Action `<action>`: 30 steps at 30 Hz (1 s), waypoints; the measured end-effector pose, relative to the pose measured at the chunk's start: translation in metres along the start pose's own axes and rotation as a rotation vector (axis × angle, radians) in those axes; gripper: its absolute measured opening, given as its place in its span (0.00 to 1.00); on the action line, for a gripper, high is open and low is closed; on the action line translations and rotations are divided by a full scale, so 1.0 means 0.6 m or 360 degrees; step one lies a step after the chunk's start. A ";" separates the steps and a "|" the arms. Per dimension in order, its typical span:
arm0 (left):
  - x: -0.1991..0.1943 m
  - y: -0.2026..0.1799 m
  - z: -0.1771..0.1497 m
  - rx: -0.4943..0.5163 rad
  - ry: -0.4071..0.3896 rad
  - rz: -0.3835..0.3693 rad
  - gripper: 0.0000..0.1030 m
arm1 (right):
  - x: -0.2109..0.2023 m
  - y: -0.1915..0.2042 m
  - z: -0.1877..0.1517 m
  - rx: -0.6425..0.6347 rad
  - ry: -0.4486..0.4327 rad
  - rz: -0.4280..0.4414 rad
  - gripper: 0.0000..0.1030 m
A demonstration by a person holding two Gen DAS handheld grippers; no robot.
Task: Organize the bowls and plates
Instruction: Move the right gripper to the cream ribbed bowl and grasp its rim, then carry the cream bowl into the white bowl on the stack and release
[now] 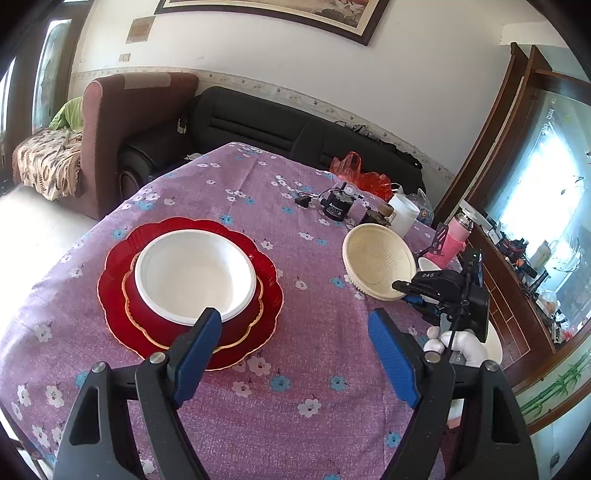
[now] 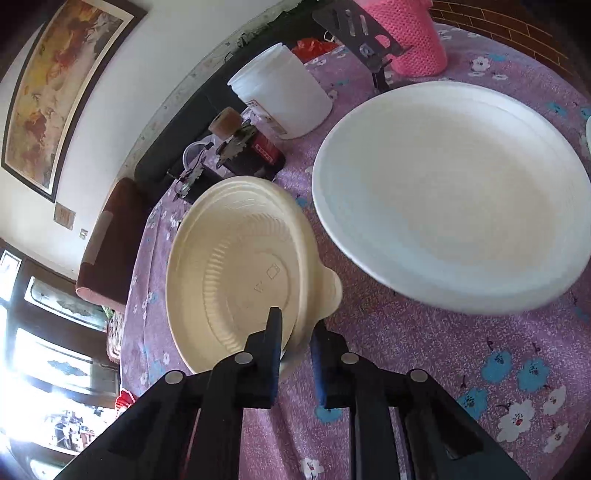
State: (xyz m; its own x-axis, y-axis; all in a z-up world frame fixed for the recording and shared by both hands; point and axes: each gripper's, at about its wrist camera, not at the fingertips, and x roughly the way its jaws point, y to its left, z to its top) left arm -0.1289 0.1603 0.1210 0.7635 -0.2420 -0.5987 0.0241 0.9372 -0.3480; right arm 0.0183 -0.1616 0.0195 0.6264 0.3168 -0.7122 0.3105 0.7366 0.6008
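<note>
A red bowl with a white inside sits on a small red plate, which lies on a large scalloped red plate. My left gripper is open and empty, just in front of this stack. My right gripper is shut on the rim of a cream bowl and holds it tilted above the table; the bowl also shows in the left wrist view. A large white plate lies to the right of the cream bowl.
A purple flowered cloth covers the table. At its far side stand a white tub, a pink knitted cup, a black stand, small motors and a red bag. Sofas stand behind the table.
</note>
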 end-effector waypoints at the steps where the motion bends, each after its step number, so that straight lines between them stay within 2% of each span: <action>1: 0.001 0.002 0.000 -0.0005 0.0005 -0.0003 0.79 | -0.007 -0.001 -0.006 -0.0011 0.0018 0.0014 0.12; 4: 0.002 0.002 -0.001 -0.0008 0.0024 -0.0022 0.79 | -0.032 -0.007 -0.033 -0.0055 0.0135 0.0089 0.11; 8: 0.000 0.002 -0.003 -0.0011 0.0029 -0.0040 0.79 | -0.071 -0.037 -0.085 -0.0032 0.0429 0.0267 0.09; 11: 0.007 -0.003 -0.008 -0.0019 0.0060 -0.0061 0.79 | -0.099 -0.046 -0.116 -0.0117 0.0545 0.0274 0.12; 15: 0.015 -0.021 -0.019 -0.0003 0.0121 -0.0091 0.79 | -0.121 -0.038 -0.127 -0.0272 0.0423 0.0210 0.14; 18: 0.020 -0.043 -0.023 0.0065 0.0124 -0.0049 0.79 | -0.126 -0.031 -0.130 -0.0321 0.0331 0.0187 0.28; 23: 0.060 -0.082 -0.021 0.0190 0.0224 -0.0065 0.79 | -0.118 -0.022 -0.138 -0.0369 0.0255 0.0148 0.29; 27: 0.120 -0.101 -0.014 0.0239 0.0336 -0.0058 0.79 | -0.106 -0.021 -0.144 -0.0449 0.0128 0.0050 0.29; 30: 0.163 -0.107 -0.005 0.0253 0.0384 -0.0016 0.79 | -0.091 -0.029 -0.146 -0.0431 0.0129 0.0063 0.25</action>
State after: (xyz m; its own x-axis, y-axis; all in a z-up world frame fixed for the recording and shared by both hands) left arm -0.0577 0.0759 0.0826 0.5875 -0.2865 -0.7568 0.1464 0.9574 -0.2488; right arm -0.0840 -0.1394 0.0159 0.5715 0.3872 -0.7235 0.0778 0.8522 0.5175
